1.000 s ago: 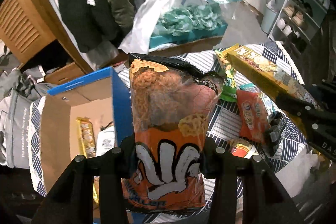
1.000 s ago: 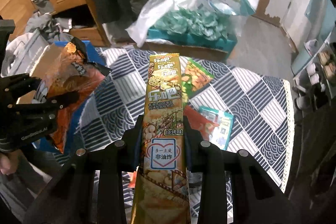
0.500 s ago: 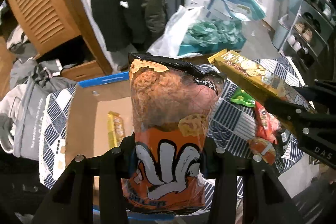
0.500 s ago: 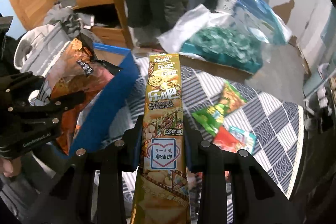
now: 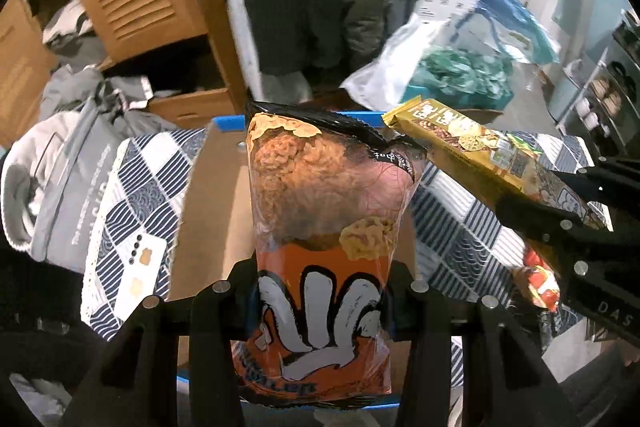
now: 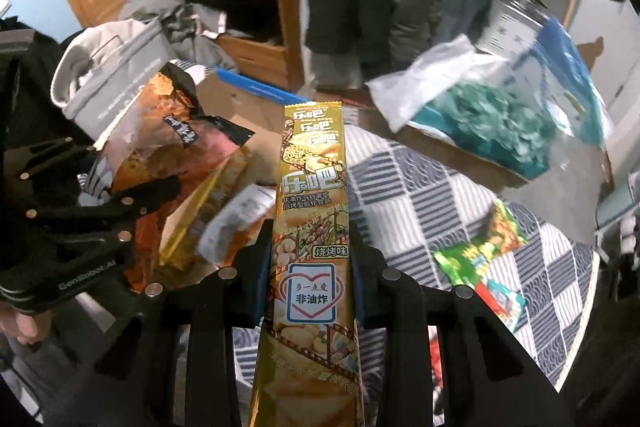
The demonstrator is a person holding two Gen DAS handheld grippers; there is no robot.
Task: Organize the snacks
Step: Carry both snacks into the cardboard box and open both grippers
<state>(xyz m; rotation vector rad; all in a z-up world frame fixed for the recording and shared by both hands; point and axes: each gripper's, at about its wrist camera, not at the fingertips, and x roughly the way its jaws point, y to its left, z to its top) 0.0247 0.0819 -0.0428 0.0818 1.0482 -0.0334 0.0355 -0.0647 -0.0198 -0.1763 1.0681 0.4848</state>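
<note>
Orange snack bag [image 5: 324,227] clamped upright in left fingers [image 5: 244,291] over cardboard box [image 5: 216,211]; right fingers [image 6: 260,267] grip gold pack [image 6: 312,227].

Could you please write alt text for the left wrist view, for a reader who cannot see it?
The left claw grips an upright orange and black crinkly snack bag over an open cardboard box with blue edges. At right, the right claw holds a long gold snack packet above a navy-and-white patterned cloth.
</note>
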